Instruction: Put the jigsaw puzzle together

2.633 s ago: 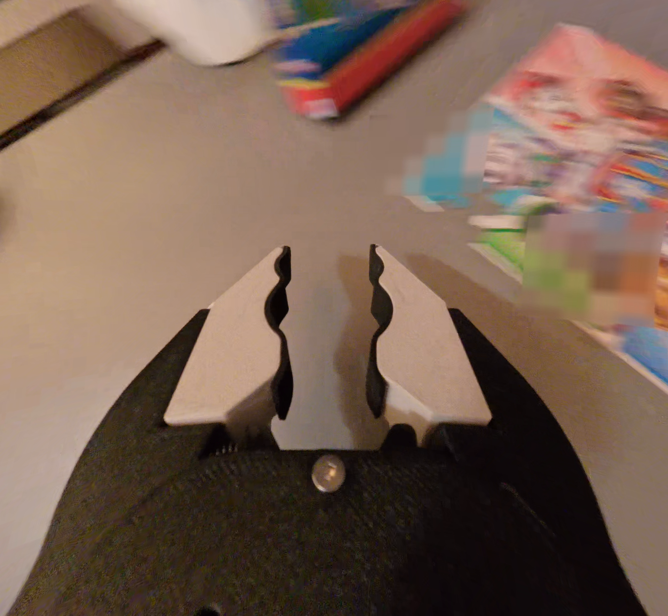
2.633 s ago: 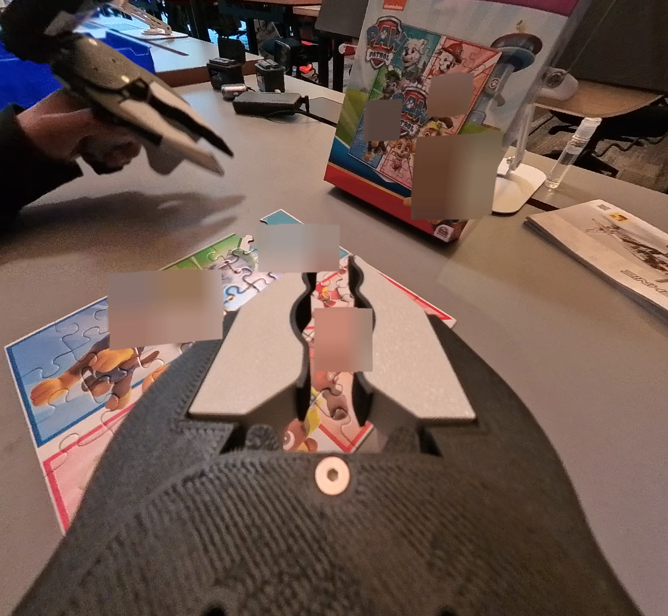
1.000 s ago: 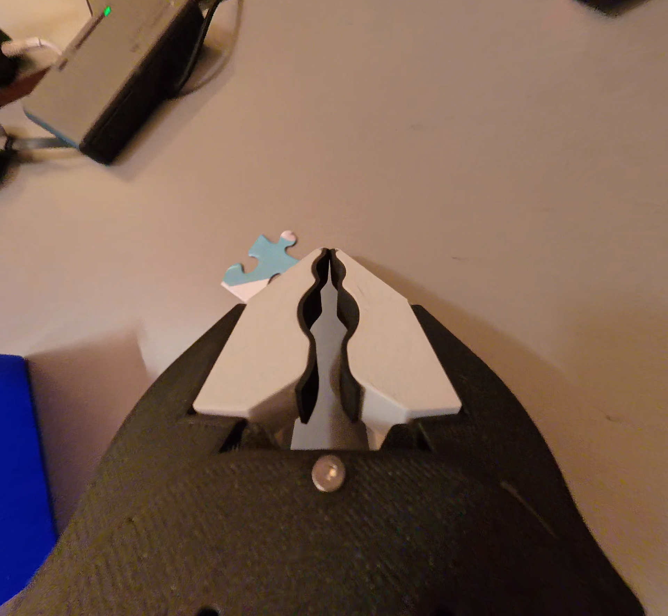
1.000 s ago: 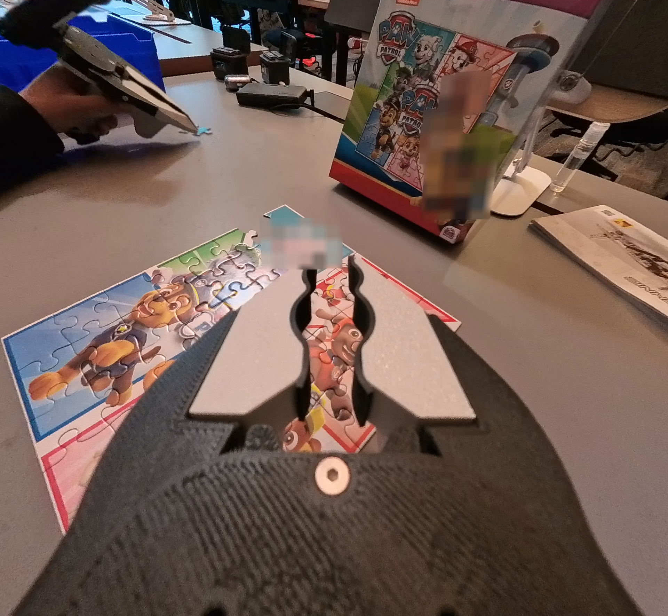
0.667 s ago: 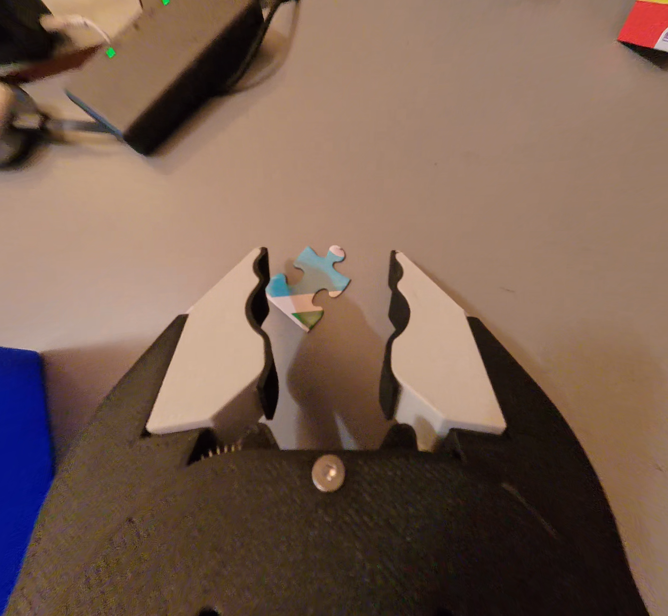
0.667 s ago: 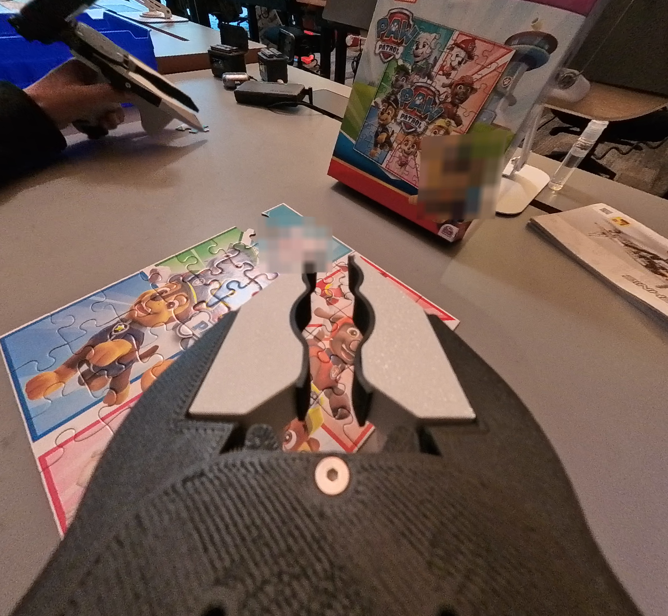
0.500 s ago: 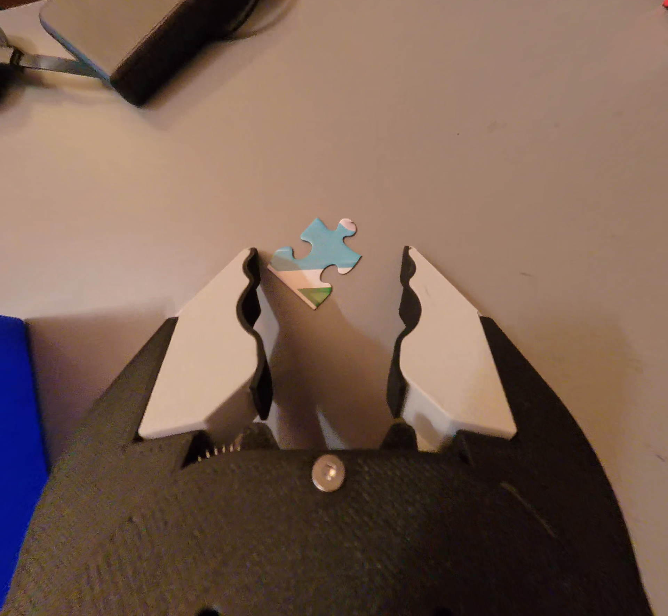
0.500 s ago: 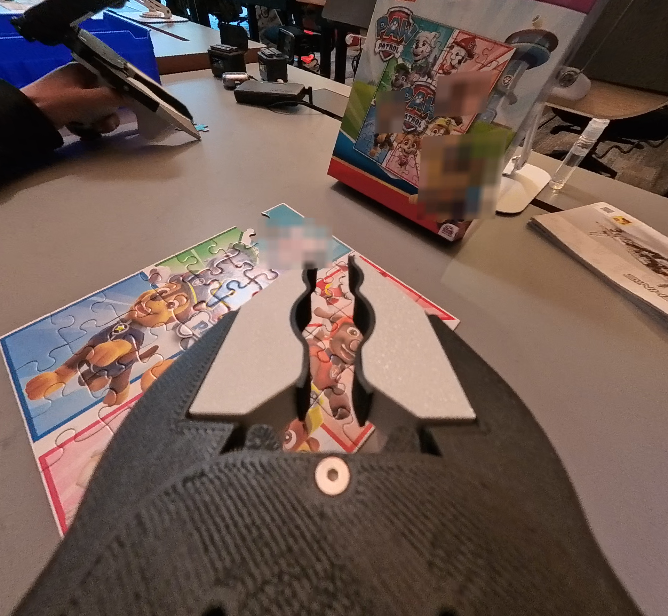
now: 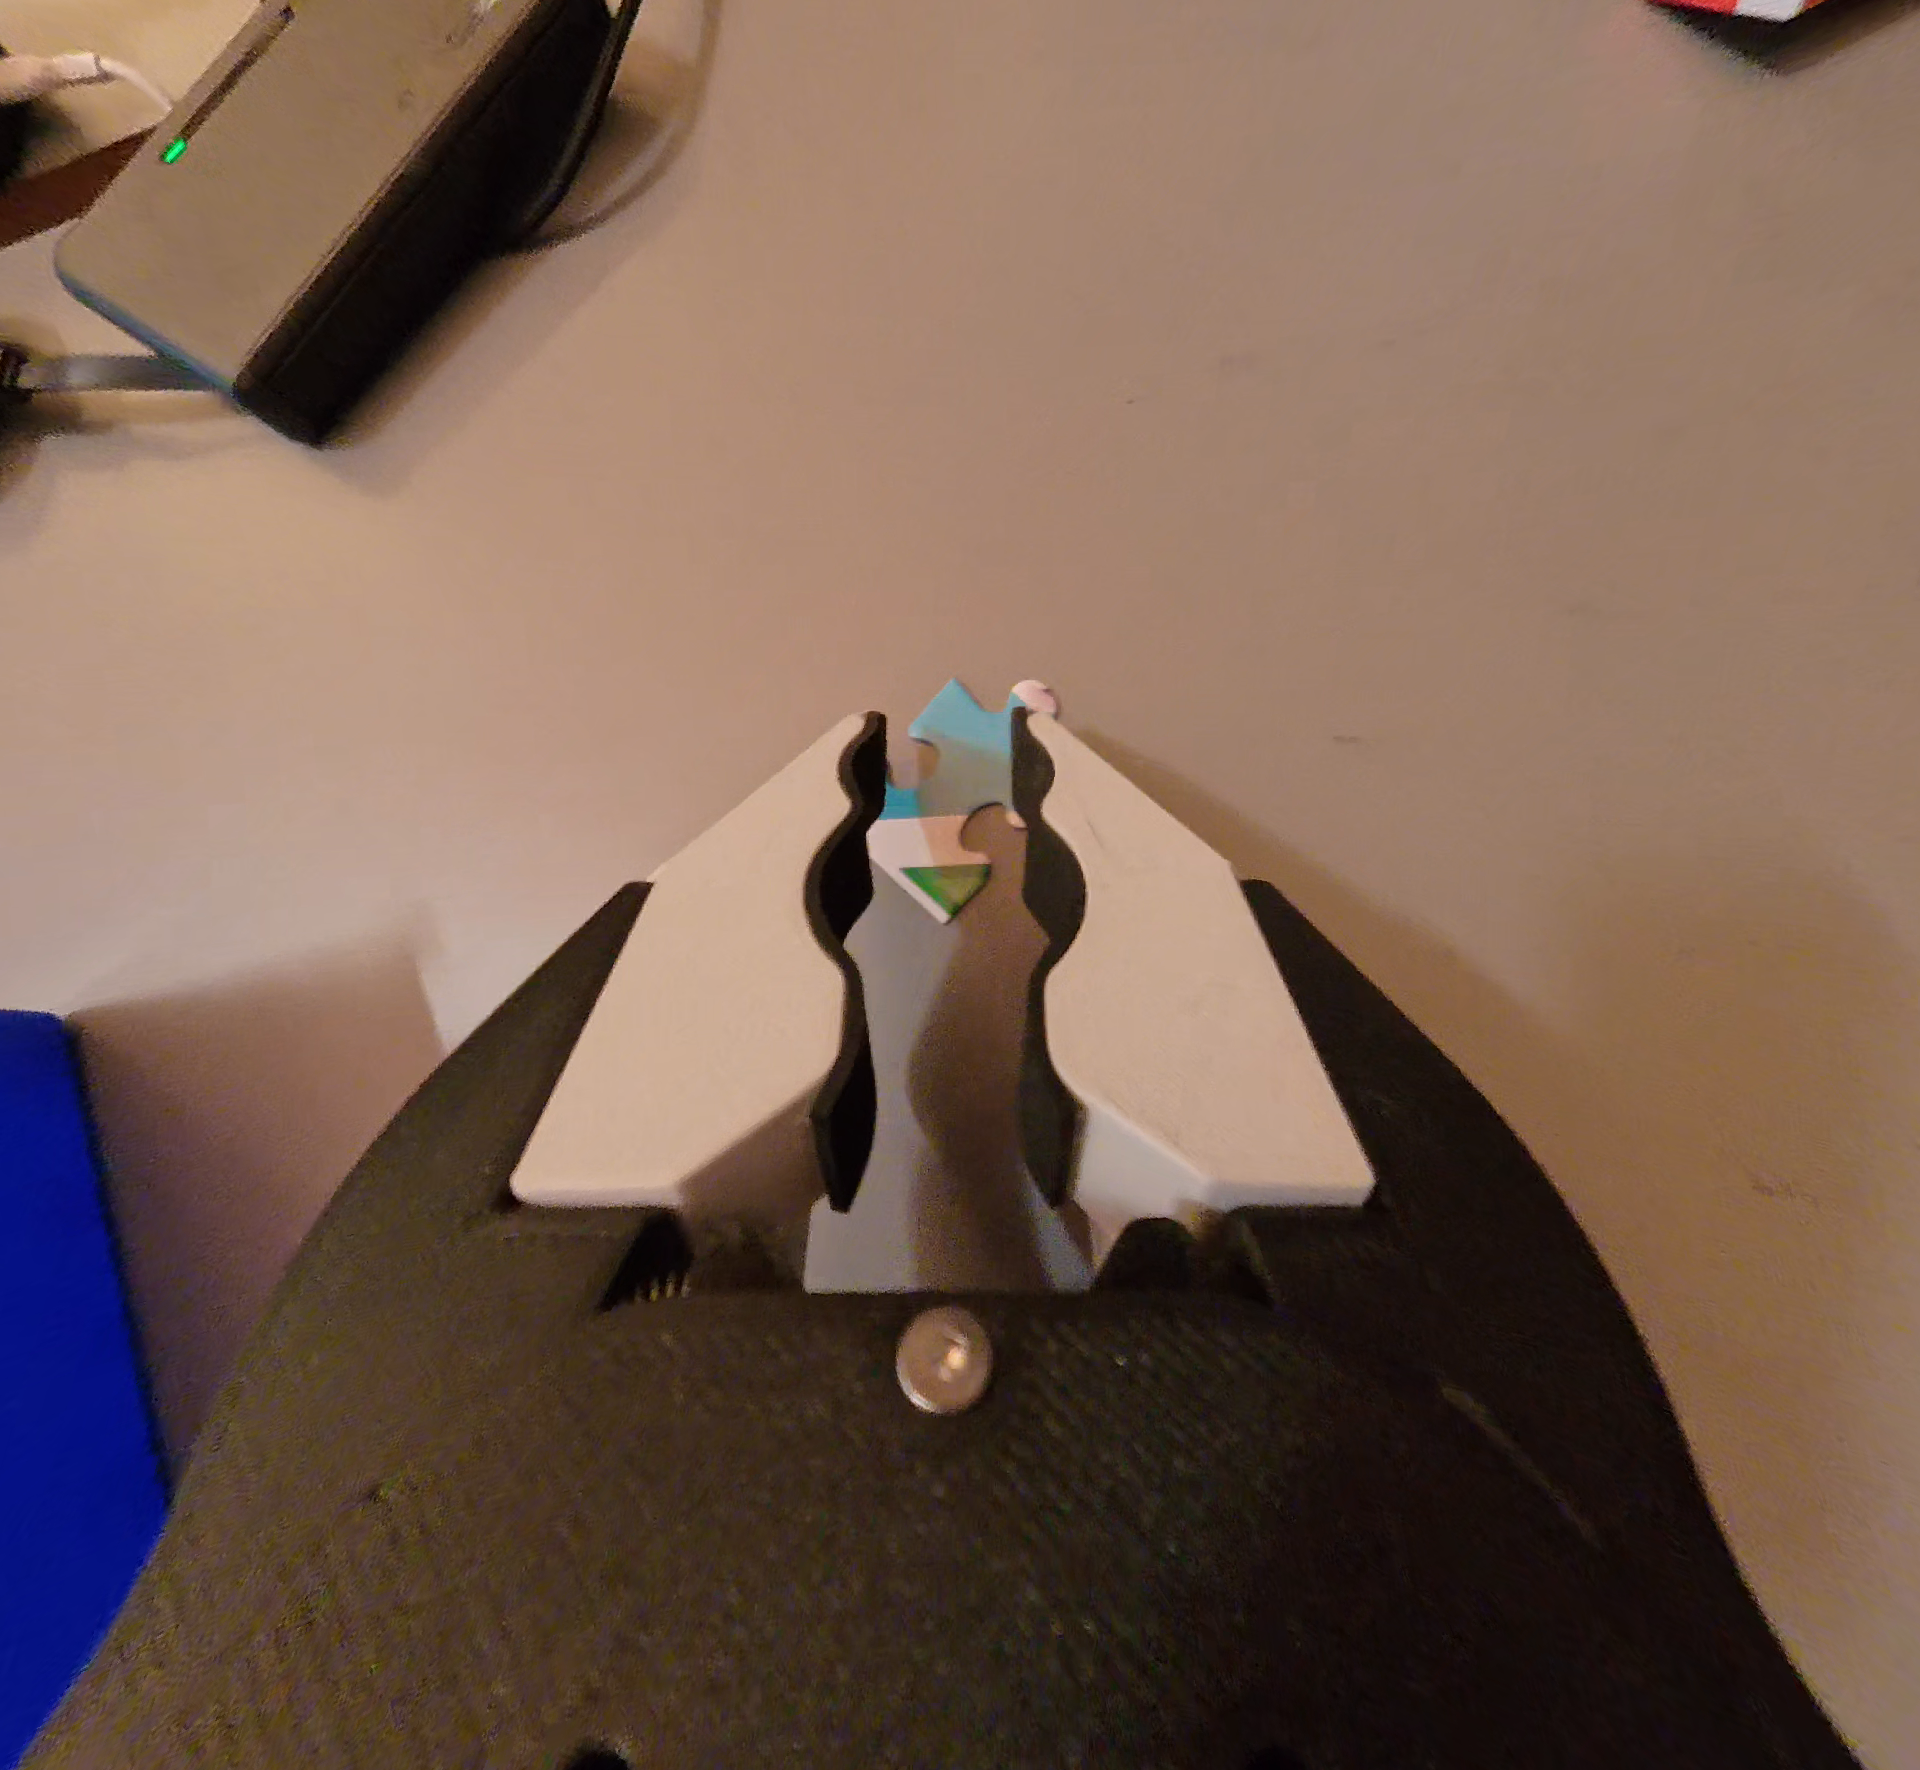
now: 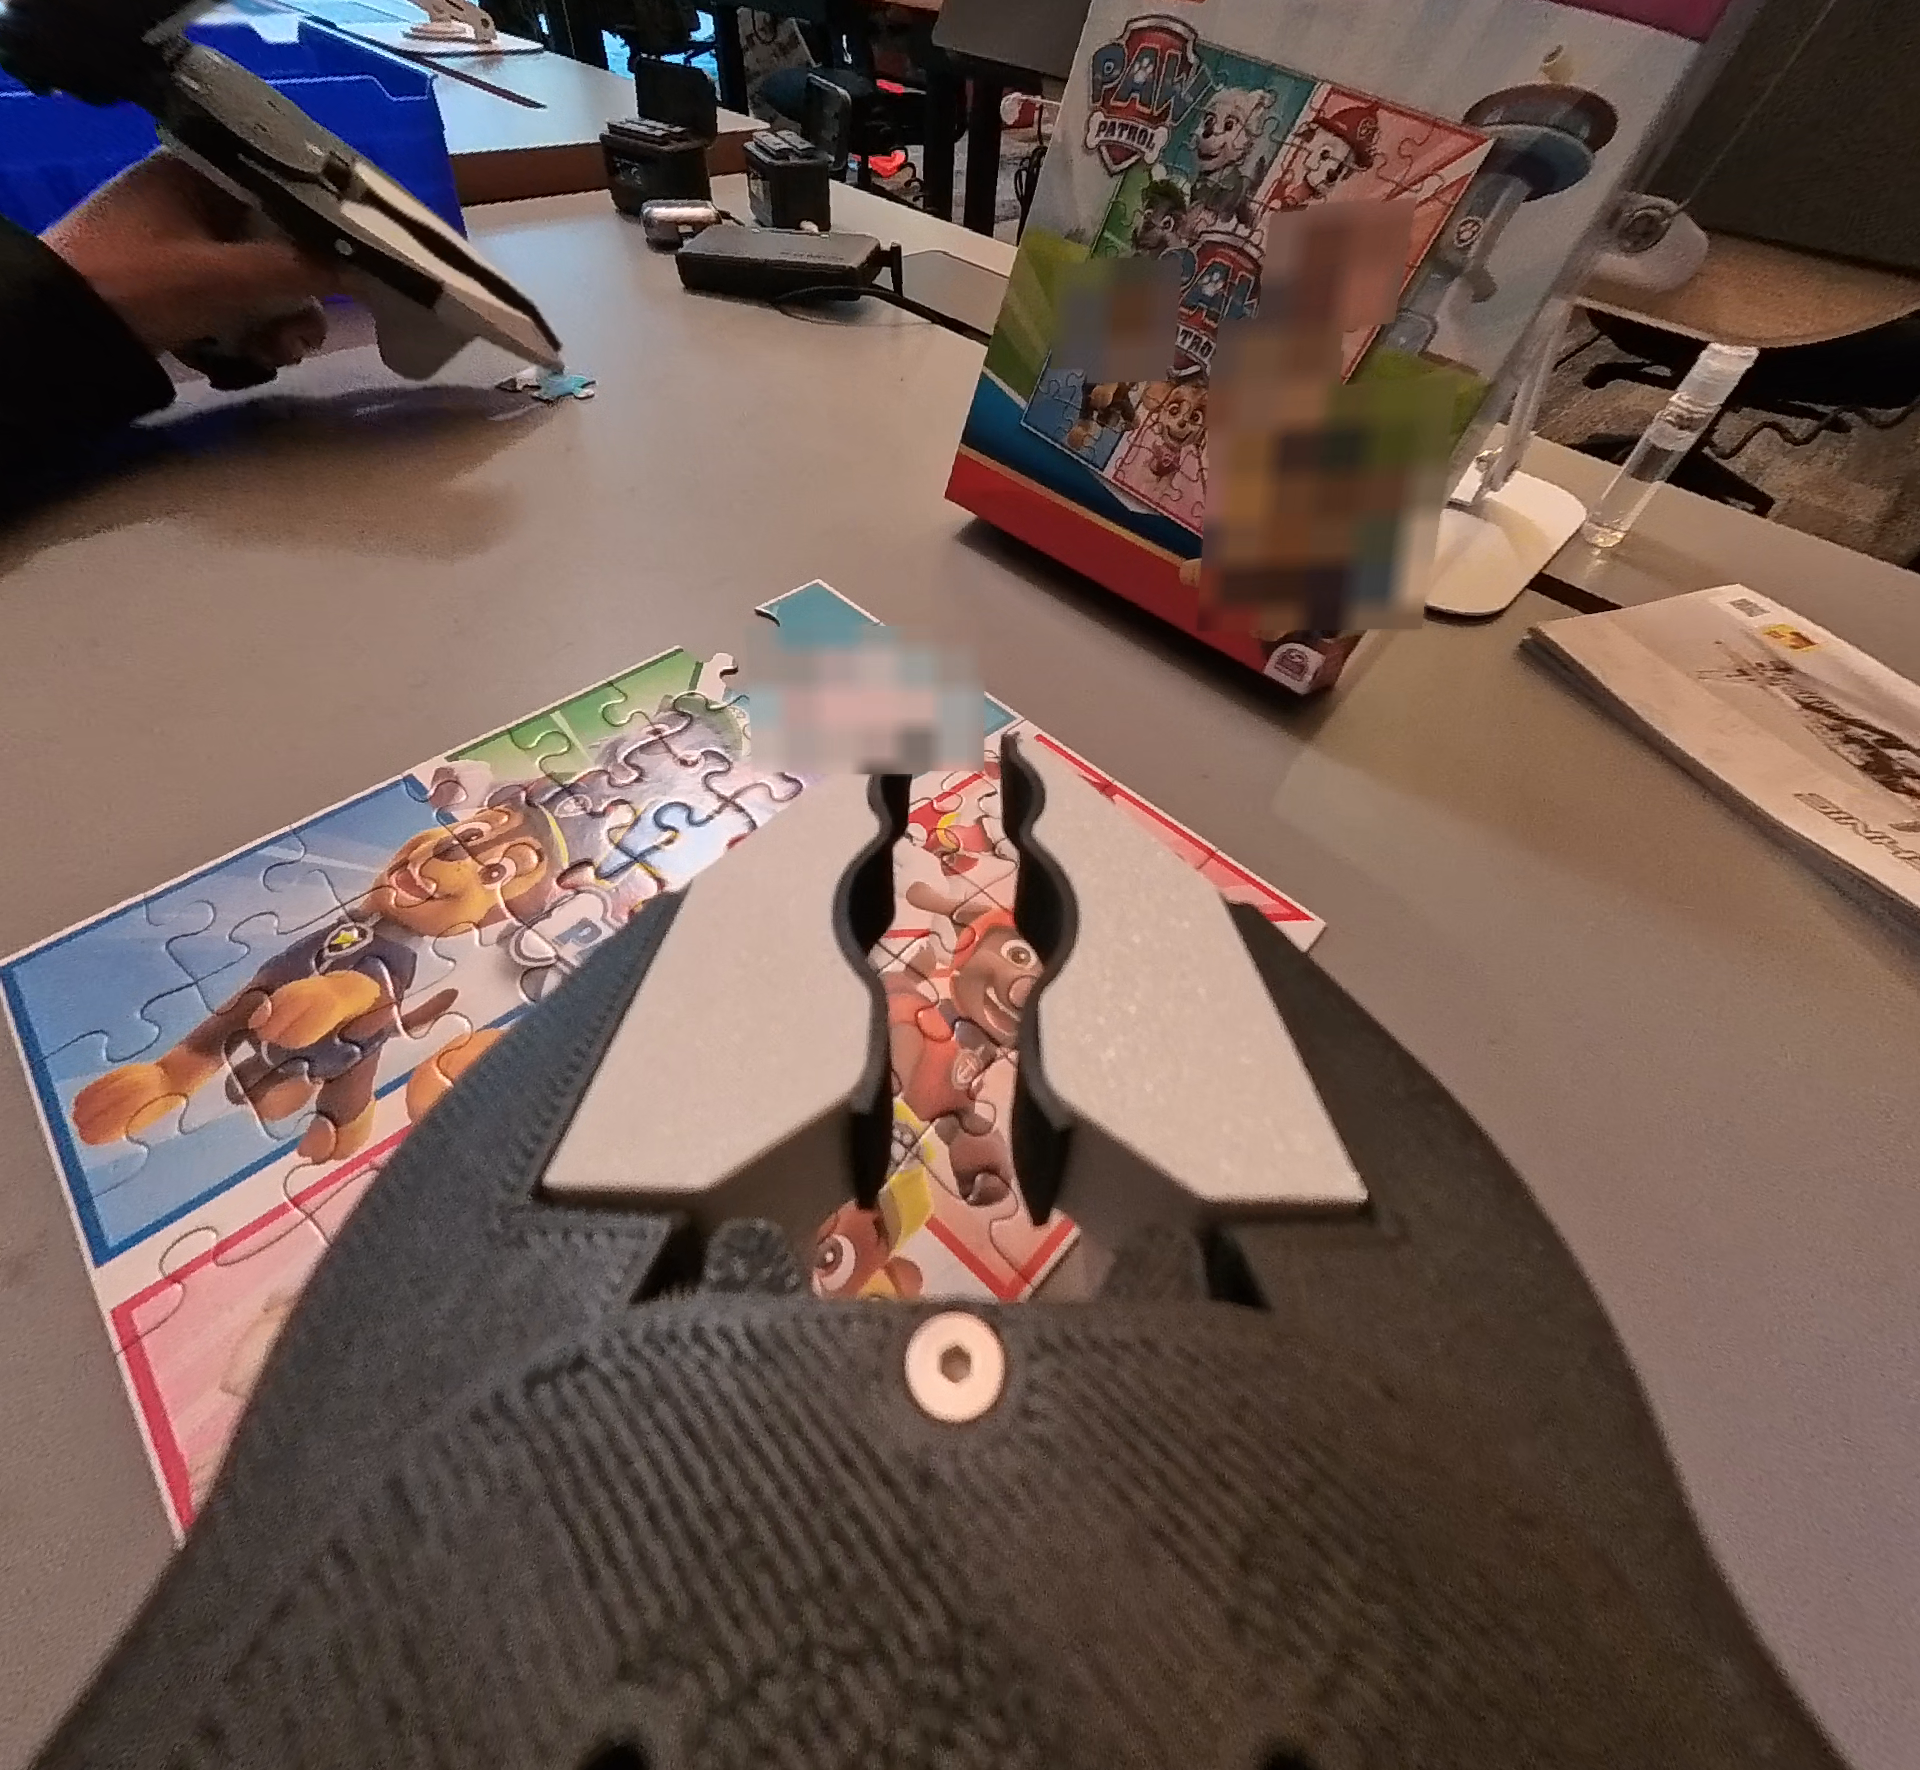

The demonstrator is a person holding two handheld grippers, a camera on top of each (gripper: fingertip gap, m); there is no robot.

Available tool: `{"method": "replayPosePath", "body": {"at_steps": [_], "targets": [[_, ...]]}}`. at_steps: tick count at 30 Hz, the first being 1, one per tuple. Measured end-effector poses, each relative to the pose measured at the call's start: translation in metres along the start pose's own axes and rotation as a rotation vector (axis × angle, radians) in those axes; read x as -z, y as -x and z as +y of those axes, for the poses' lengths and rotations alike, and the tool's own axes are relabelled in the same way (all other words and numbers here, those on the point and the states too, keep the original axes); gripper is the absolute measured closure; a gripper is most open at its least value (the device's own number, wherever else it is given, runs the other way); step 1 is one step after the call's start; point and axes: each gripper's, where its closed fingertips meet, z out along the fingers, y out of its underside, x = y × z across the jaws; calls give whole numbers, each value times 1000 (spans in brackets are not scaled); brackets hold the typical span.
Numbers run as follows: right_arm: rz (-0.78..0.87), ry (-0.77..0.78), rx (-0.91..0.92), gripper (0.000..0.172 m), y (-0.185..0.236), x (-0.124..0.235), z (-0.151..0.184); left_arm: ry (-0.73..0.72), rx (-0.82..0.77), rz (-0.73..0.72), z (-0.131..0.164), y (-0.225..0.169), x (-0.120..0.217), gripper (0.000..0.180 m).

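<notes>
Left wrist view: the left gripper (image 9: 951, 733) has its fingers narrowed around a blue, white and green puzzle piece (image 9: 961, 790) flat on the desk (image 9: 1247, 370); the piece's edges are partly hidden, so pad contact cannot be told. A blue bin (image 9: 62, 1305) is cut off.

Right wrist view: the right gripper (image 10: 951, 775) has narrow, bare fingers above the assembled puzzle (image 10: 416, 889), which its body partly hides. The puzzle box (image 10: 1299, 266) stands closed.

Left claw (image 9: 948, 733) closed on a blue, white and green puzzle piece (image 9: 961, 775) lying on the table (image 9: 1247, 370)

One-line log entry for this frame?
left gripper: jaws closed around loose puzzle piece on table | right gripper: empty, over assembled puzzle
</notes>
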Motion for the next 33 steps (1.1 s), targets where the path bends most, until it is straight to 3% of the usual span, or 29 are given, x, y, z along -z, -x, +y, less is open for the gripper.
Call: {"method": "replayPosePath", "body": {"at_steps": [4,7,11,15,18,26,33], "targets": [[2,4,1,156,0,0,1,13,5,-59,2,5,3,129],[2,4,1,156,0,0,1,56,135,-127,13,20,5,115],[4,10,6,156,0,-1,2,52,283,-43,15,6,5,91],[4,14,13,156,0,-1,2,114,209,-121,20,3,0,100],[6,17,16,156,0,-2,3,122,193,-105,17,-5,1,134],[6,16,17,156,0,-1,2,130,160,-60,16,-17,2,136],[8,18,18,156,0,-2,3,40,121,-28,-5,-34,10,136]]}}
